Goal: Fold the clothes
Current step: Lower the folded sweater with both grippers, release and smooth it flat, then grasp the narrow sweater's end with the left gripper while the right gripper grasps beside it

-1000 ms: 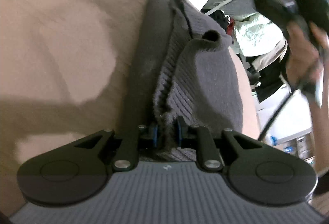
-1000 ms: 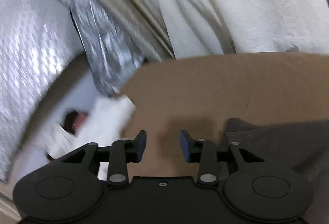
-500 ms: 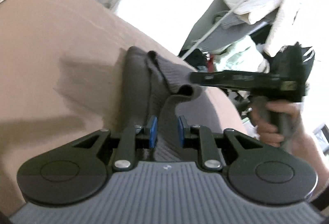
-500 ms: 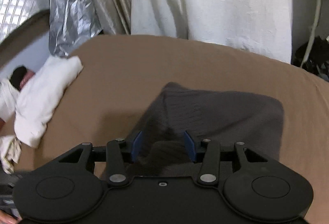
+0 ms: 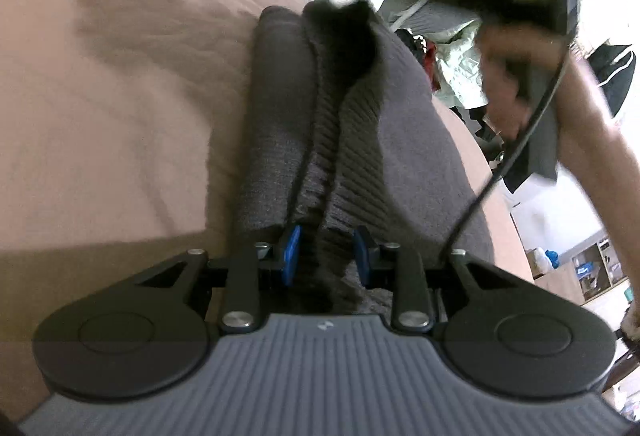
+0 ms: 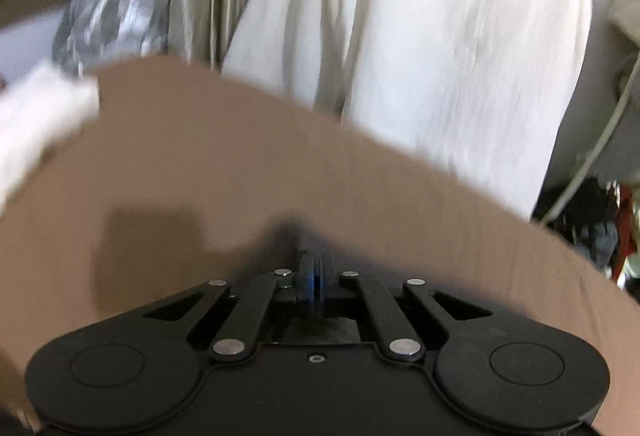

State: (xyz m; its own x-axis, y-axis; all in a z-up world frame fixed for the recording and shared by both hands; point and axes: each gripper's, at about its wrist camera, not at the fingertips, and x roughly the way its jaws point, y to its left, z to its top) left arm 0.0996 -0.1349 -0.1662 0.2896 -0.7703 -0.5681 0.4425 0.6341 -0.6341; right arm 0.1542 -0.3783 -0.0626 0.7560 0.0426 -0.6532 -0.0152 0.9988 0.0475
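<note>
The left tongs (image 5: pixel 325 250) pinch a grey sweater (image 5: pixel 360 124) bunched on the brown bed (image 5: pixel 120 96). The right tongs (image 6: pixel 316 282), pressed together, are lifted by a hand (image 5: pixel 516 84), perhaps empty.

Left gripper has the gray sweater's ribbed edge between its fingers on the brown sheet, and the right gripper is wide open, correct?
Not quite. The right wrist view shows the right gripper shut, blue pads together. The left gripper, gray sweater and brown sheet are as stated.
</note>
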